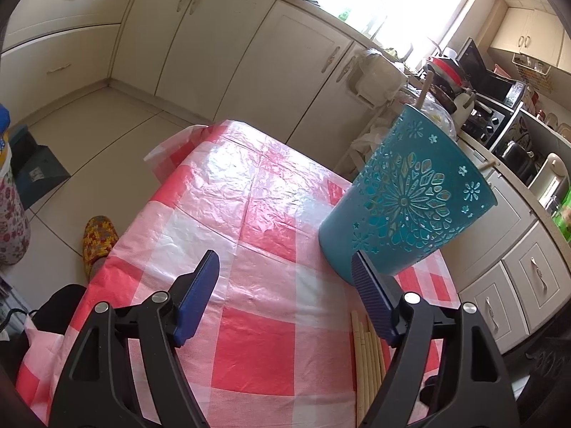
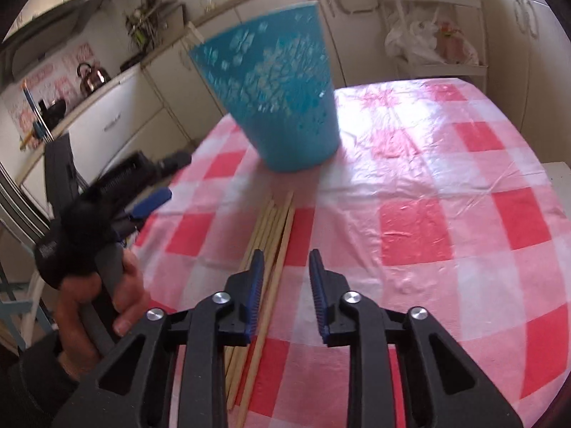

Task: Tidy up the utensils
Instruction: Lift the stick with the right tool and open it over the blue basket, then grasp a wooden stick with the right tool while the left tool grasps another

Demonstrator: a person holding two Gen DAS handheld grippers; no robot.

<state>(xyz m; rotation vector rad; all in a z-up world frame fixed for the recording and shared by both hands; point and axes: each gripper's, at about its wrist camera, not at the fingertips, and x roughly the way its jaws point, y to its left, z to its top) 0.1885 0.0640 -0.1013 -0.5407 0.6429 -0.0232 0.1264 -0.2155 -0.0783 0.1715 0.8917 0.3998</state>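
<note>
A teal cutout-pattern holder cup [image 1: 407, 196] stands on the red-and-white checked tablecloth [image 1: 249, 214]; it also shows in the right wrist view [image 2: 282, 100]. A bundle of wooden chopsticks [image 2: 271, 249] lies flat on the cloth in front of the cup, and its ends show in the left wrist view [image 1: 367, 356]. My left gripper [image 1: 285, 267] is open and empty, its right finger close to the cup's base. It shows in the right wrist view [image 2: 150, 203], held by a hand. My right gripper [image 2: 285, 260] is open, low over the chopsticks, its left finger above them.
Kitchen cabinets [image 1: 214, 35] and a cluttered counter [image 1: 499, 114] surround the table. A white rack with bags [image 2: 435, 42] stands behind the table. A slippered foot [image 1: 98, 239] is on the floor at the table's left edge.
</note>
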